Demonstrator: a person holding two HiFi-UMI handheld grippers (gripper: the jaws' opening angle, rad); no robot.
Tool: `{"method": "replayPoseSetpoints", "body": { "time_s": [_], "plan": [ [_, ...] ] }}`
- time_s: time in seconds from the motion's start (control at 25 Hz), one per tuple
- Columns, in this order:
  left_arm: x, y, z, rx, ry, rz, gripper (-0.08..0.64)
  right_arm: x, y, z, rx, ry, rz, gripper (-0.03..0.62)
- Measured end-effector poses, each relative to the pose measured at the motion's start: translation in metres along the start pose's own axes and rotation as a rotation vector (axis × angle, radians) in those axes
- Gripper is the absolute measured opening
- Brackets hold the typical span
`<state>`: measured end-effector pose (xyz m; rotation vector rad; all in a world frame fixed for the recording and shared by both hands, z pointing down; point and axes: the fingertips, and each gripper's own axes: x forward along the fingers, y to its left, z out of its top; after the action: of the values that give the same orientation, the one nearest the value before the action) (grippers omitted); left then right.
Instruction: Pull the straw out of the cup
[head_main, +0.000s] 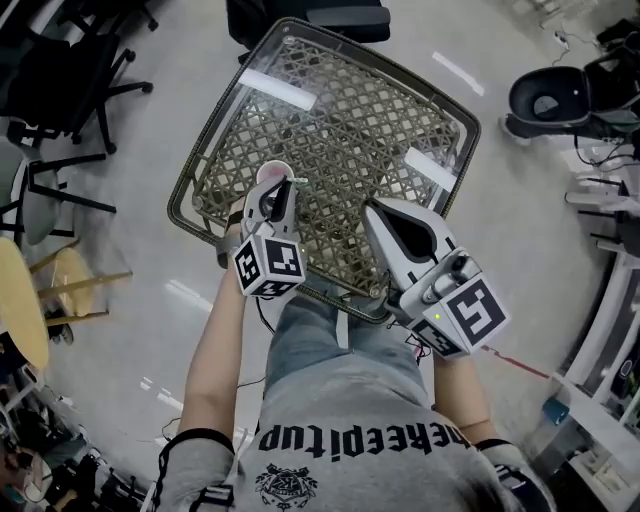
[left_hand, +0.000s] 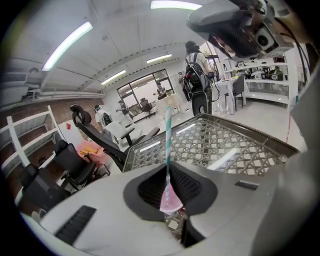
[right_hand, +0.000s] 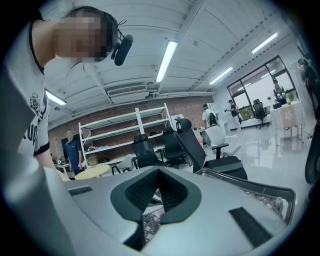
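While office chairs (head_main: 85, 45) stand nearby, a lattice table (head_main: 350, 130) bears the cup (head_main: 270, 174).

The desk (head_main: 400, 120) is square with rounded corners — a clear glass top over a woven lattice, framed by a dark raised rim — and stands on a pale, glossy floor (head_main: 520, 230). Ceiling lights reflect as bright bars on the glass. A pink cup (head_main: 268, 177) stands near its near-left edge.

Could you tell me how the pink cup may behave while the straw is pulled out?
Likely light: the cup looks small, so it may lift or tip with the straw. Nothing grips it, and the glass tabletop looks smooth, so it could slide.
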<state>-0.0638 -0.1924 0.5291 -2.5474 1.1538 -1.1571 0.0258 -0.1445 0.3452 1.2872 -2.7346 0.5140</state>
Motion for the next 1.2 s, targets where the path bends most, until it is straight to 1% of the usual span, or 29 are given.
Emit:
{"method": "replayPoseSetpoints", "body": {
  "time_s": [0.4, 0.56, 0.84, 1.2],
  "plan": [
    [-0.045, 0.018, 0.015, -0.158, -0.057, 0.121, 0.066, 0.005, 0.025, 0.013, -0.048, -0.007, 0.123, 0.012],
    [-0.067, 0.024, 0.023, -0.199, -0.083, 0.176, 0.066, 0.006, 0.036, 0.019, -0.070, -0.007, 0.176, 0.012],
    [-0.112, 0.032, 0.042, -0.299, -0.150, 0.268, 0.066, 0.009, 0.056, 0.026, -0.109, -0.005, 0.274, 0.012],
    [-0.172, 0.033, 0.072, -0.371, -0.233, 0.390, 0.066, 0.006, 0.080, 0.033, -0.154, 0.002, 0.396, 0.012]
  ]
}}
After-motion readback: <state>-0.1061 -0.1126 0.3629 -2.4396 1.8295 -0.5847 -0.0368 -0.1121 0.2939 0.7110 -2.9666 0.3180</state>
